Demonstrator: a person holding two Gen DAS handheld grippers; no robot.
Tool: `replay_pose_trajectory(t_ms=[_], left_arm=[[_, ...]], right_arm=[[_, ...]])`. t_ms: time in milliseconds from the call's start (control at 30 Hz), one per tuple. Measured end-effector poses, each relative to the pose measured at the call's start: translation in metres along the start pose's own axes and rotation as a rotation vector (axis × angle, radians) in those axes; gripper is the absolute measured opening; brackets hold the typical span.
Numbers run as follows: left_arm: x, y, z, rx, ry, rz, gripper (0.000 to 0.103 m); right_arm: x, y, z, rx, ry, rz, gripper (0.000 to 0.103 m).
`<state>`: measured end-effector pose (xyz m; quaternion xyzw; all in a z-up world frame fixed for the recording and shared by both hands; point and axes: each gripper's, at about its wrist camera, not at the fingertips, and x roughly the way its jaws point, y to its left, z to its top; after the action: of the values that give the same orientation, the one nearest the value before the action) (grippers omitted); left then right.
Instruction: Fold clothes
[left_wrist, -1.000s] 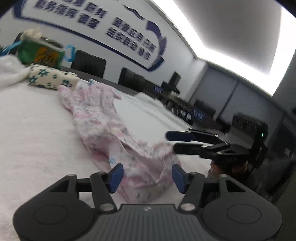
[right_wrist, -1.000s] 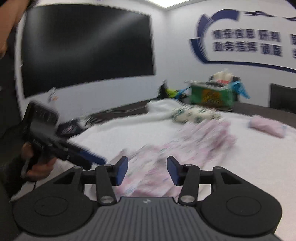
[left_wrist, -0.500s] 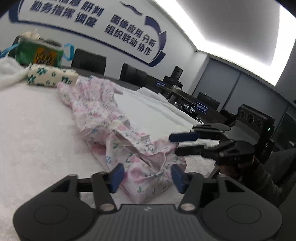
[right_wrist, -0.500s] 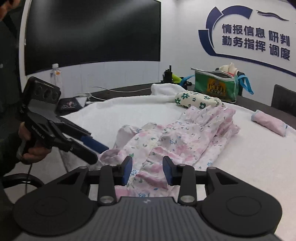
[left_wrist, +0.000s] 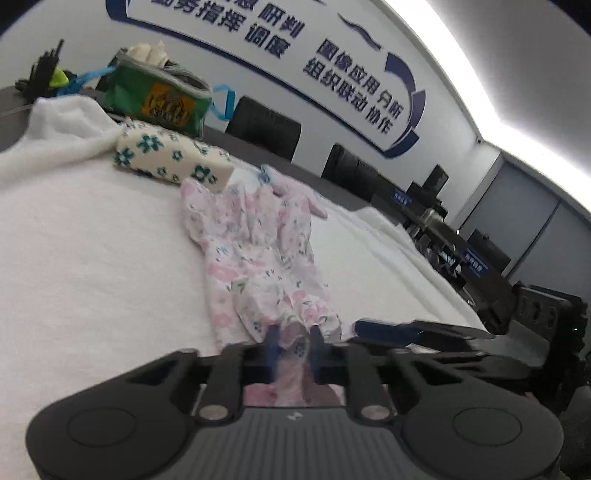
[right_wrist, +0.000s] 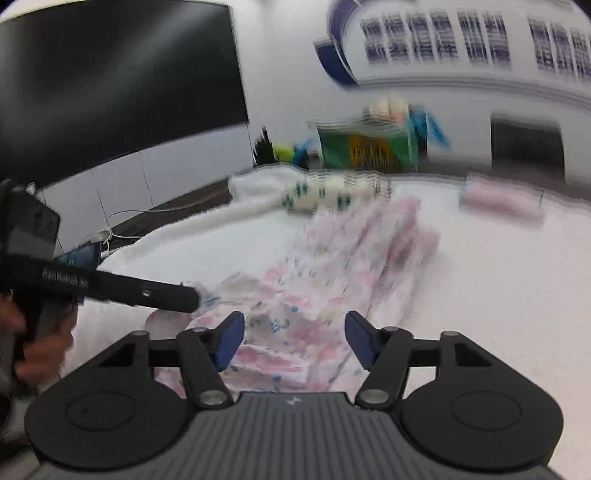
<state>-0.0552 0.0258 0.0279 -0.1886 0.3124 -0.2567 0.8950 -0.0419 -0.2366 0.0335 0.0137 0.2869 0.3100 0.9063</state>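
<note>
A pink floral garment (left_wrist: 258, 258) lies crumpled lengthwise on the white padded table (left_wrist: 92, 266). My left gripper (left_wrist: 293, 343) sits at the garment's near end, its jaws closing with a fold of the cloth pinched between the blue pads. In the right wrist view, that gripper (right_wrist: 190, 297) reaches in from the left onto the garment's (right_wrist: 332, 280) near corner. My right gripper (right_wrist: 295, 338) hovers over the same near end beside it. Its jaws are opening, the cloth lies below and between the pads, and nothing is pinched. Its blue tip (left_wrist: 373, 328) shows just right of the left fingers.
At the far end lie a rolled cream cloth with green flowers (left_wrist: 170, 158), a white towel (left_wrist: 62, 118) and a green bag (left_wrist: 159, 99). A folded pink item (right_wrist: 502, 199) rests far right. Black chairs (left_wrist: 262, 129) line the back; a hand (right_wrist: 40, 354) holds the left gripper.
My left gripper has moved forward onto the garment's near end and its jaws have closed on the cloth. My right gripper's jaws have widened again, and its view is now blurred by motion.
</note>
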Motion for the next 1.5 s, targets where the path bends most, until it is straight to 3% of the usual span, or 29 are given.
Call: replay_pose_trajectory(t_ms=[133, 233, 267, 333, 433, 500, 567, 633, 700, 833, 933, 1067, 1200, 1233, 1267, 1300, 1400, 1500], left_arm=[[0.011, 0.004, -0.003, -0.040, 0.015, -0.080, 0.003], [0.007, 0.001, -0.004, -0.042, -0.012, -0.168, 0.003], [0.007, 0.001, -0.004, -0.044, -0.017, -0.189, 0.003], [0.019, 0.006, -0.002, -0.050, 0.012, -0.113, 0.003], [0.037, 0.010, -0.007, -0.029, 0.084, -0.039, 0.007], [0.038, 0.007, -0.008, -0.014, 0.088, -0.026, 0.015], [0.029, 0.007, -0.007, -0.015, 0.083, -0.043, 0.041], [0.012, 0.011, -0.007, -0.012, 0.056, -0.051, 0.053], [-0.010, 0.015, -0.008, 0.023, 0.033, -0.049, 0.058], [-0.050, 0.011, -0.018, 0.183, 0.045, -0.162, 0.063], [-0.060, -0.001, -0.032, 0.318, 0.056, -0.260, 0.070], [-0.041, -0.024, -0.047, 0.436, 0.116, -0.228, 0.071], [-0.023, -0.044, -0.064, 0.583, 0.159, -0.143, 0.070], [-0.020, -0.048, -0.067, 0.620, 0.167, -0.123, 0.071], [-0.019, -0.053, -0.071, 0.668, 0.172, -0.102, 0.071], [-0.017, -0.057, -0.076, 0.723, 0.174, -0.080, 0.072], [-0.013, -0.069, -0.085, 0.846, 0.165, -0.016, 0.076], [-0.009, -0.071, -0.079, 0.817, 0.186, -0.011, 0.071]], right_arm=[[0.019, 0.008, -0.010, -0.009, 0.064, -0.001, 0.022], [0.001, 0.014, -0.014, -0.002, 0.022, -0.004, 0.009], [-0.008, 0.015, -0.013, 0.007, -0.007, -0.009, 0.009], [-0.022, 0.016, -0.011, 0.025, -0.060, -0.038, 0.009], [-0.014, 0.019, -0.015, 0.009, -0.038, -0.090, 0.009], [0.002, 0.022, -0.021, -0.016, 0.015, -0.120, 0.012], [0.009, 0.026, -0.024, -0.065, 0.035, -0.145, 0.020], [0.001, 0.026, -0.020, -0.102, 0.023, -0.150, 0.027], [-0.020, 0.023, -0.014, -0.142, -0.025, -0.140, 0.041], [-0.069, 0.028, -0.018, -0.369, -0.081, -0.024, 0.047], [-0.085, 0.046, -0.035, -0.582, -0.016, 0.082, 0.055], [-0.068, 0.056, -0.053, -0.719, 0.098, 0.178, 0.055], [-0.044, 0.048, -0.054, -0.734, 0.151, 0.219, 0.053], [-0.041, 0.043, -0.051, -0.706, 0.158, 0.246, 0.049], [-0.037, 0.039, -0.047, -0.669, 0.175, 0.277, 0.027], [-0.033, 0.033, -0.042, -0.622, 0.193, 0.304, 0.017], [-0.029, 0.019, -0.028, -0.520, 0.195, 0.354, 0.011], [-0.034, 0.013, -0.020, -0.478, 0.167, 0.386, 0.010]])
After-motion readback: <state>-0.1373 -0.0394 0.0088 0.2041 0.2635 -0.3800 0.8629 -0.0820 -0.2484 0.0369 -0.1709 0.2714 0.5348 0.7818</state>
